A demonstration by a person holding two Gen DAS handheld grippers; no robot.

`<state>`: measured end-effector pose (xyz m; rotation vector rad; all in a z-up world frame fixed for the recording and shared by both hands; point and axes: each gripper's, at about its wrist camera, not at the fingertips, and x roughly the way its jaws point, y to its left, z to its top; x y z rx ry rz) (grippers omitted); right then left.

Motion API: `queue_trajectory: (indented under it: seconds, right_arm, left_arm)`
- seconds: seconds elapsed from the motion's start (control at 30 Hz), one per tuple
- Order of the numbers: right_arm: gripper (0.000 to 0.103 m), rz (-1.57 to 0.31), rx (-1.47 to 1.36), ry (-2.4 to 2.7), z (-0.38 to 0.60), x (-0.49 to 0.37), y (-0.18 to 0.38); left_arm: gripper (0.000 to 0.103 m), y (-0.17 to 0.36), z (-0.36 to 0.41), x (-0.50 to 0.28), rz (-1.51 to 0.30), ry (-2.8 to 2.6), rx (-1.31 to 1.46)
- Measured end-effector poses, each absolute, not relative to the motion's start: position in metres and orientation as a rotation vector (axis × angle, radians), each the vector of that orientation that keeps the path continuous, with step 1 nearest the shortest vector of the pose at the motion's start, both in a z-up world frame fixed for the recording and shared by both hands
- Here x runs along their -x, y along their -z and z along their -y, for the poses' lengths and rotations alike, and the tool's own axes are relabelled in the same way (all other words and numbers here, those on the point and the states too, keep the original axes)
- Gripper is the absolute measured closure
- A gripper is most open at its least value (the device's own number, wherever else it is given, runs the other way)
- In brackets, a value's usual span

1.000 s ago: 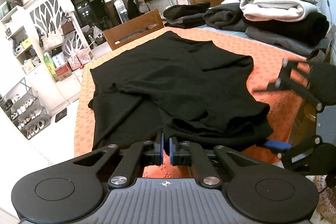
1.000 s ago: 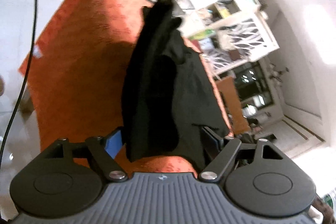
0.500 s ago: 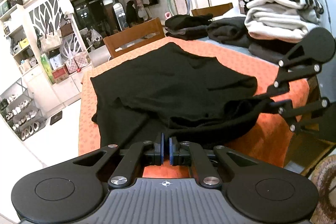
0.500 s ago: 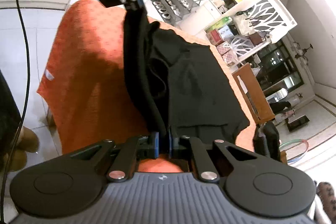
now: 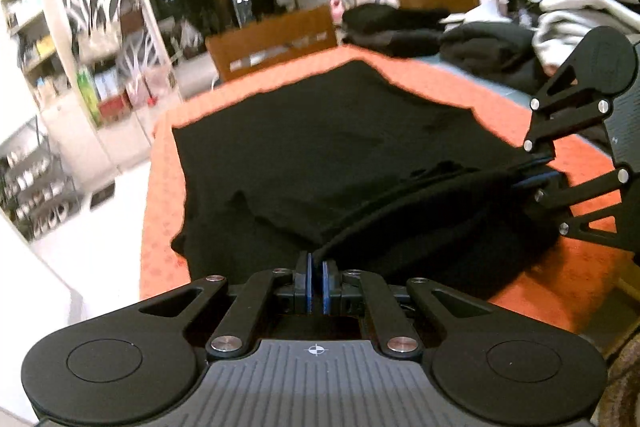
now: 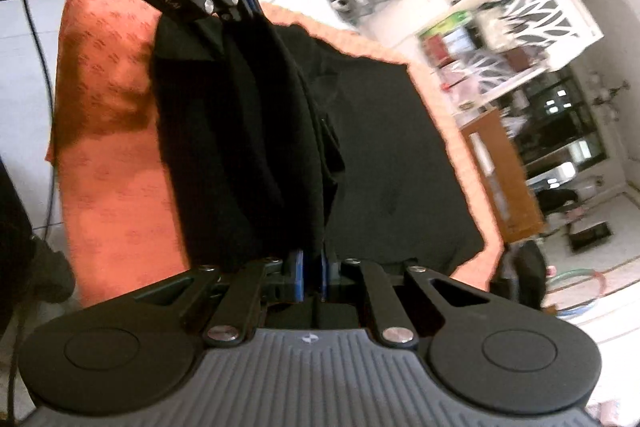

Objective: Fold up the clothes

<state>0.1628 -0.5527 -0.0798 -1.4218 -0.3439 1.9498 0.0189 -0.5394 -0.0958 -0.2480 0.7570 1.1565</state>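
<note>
A black garment (image 5: 320, 155) lies spread on the orange tablecloth (image 5: 160, 227). Its near edge is lifted and stretched between my two grippers. My left gripper (image 5: 315, 263) is shut on one end of that edge, with black cloth pinched between its blue pads. My right gripper (image 5: 534, 173) is at the right of the left wrist view, clamped on the other end. In the right wrist view the right gripper (image 6: 311, 259) is shut on a thick fold of the garment (image 6: 380, 155). There the left gripper (image 6: 236, 15) holds the far end at the top.
Piles of folded dark clothes (image 5: 480, 47) and light ones (image 5: 580, 7) stand at the back right of the table. A wooden chair (image 5: 272, 43) is behind the table and a white shelf unit (image 5: 100, 27) to the left. A cable (image 6: 40, 47) hangs beside the table's edge.
The right gripper's jaws have closed on the garment's edge. Both grippers have risen and moved forward over the table, lifting the held edge off the cloth.
</note>
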Motion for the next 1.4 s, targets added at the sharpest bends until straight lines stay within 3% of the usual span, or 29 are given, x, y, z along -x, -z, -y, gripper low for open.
queue_trajectory:
  seconds: [0.2,0.33,0.47,0.73,1.0,1.07,1.4]
  right_arm:
    - [0.088,0.290,1.492,-1.996,0.509,-0.161,0.104]
    - [0.075,0.152,1.419,-2.019,0.491,-0.173,0.099]
    - [0.070,-0.049,1.288,-2.012,0.475,-0.197,0.079]
    - [0.070,-0.318,1.071,-2.025,0.483,-0.226,0.052]
    - [0.071,-0.473,1.006,-2.045,0.471,-0.214,0.078]
    - [0.075,-0.495,0.980,-2.008,0.461,-0.216,0.088]
    - [0.075,-0.525,0.905,-1.871,0.445,-0.222,0.102]
  left_arm:
    - [0.089,0.119,0.498,-0.015,-0.782,-1.143,0.334]
    - [0.072,0.111,0.484,0.001,-0.703,-1.163,0.392]
    - [0.068,0.093,0.477,0.022,-0.607,-1.181,0.439]
    - [0.068,0.085,0.499,0.017,-0.610,-0.935,0.449]
    - [0.068,0.119,0.477,-0.012,-0.703,-0.912,0.434]
    - [0.068,0.123,0.468,-0.014,-0.703,-0.925,0.441]
    - [0.067,0.127,0.451,-0.015,-0.684,-0.976,0.475]
